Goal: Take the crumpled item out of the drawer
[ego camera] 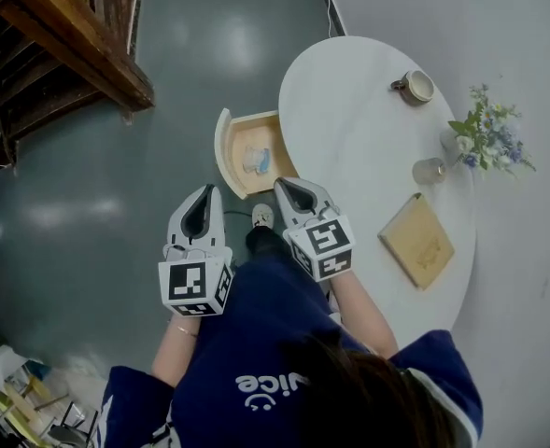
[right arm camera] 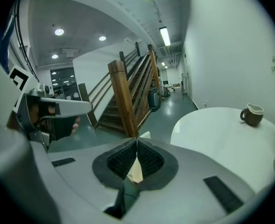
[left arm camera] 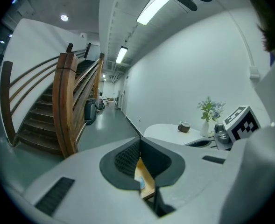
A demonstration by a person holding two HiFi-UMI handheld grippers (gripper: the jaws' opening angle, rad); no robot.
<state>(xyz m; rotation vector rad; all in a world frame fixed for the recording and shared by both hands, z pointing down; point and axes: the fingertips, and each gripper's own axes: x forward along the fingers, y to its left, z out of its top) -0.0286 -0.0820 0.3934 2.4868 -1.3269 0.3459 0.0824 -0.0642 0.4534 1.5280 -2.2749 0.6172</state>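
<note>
**Crumpled item (ego camera: 256,161) lies in open drawer, both grippers closed and empty**

A pale, blue-tinged crumpled item sits on the floor of a wooden drawer (ego camera: 225,147). The drawer is pulled out from under the left edge of a round white table (ego camera: 359,138), whose rim covers the drawer's inner end.

The only legible writing is on the person's navy top (ego camera: 256,343): white letters, seen upside down, reading "vice" above a small smile mark. The rest of the word is hidden by hair. Each gripper's cube carries black-and-white square markers. A wooden board (ego camera: 416,241) at the table's near edge bears a faint engraving too small to read.

The left gripper (ego camera: 205,192) hovers over the grey floor just off the table's left edge, near the drawer's front. Its jaws are pressed together with nothing between them, and the drawer shows only through the slot below the tips. The right gripper (ego camera: 284,187) hangs at the table's rim beside the drawer's near corner. Its jaws are likewise fully closed and hold nothing.

On the table's far side stand a brown mug (ego camera: 415,87), a small glass (ego camera: 430,170) and a vase of blue and white flowers (ego camera: 485,133). A white shoe (ego camera: 262,216) shows between the grippers. A wooden staircase (ego camera: 69,35) rises well apart from the table, across the floor.
</note>
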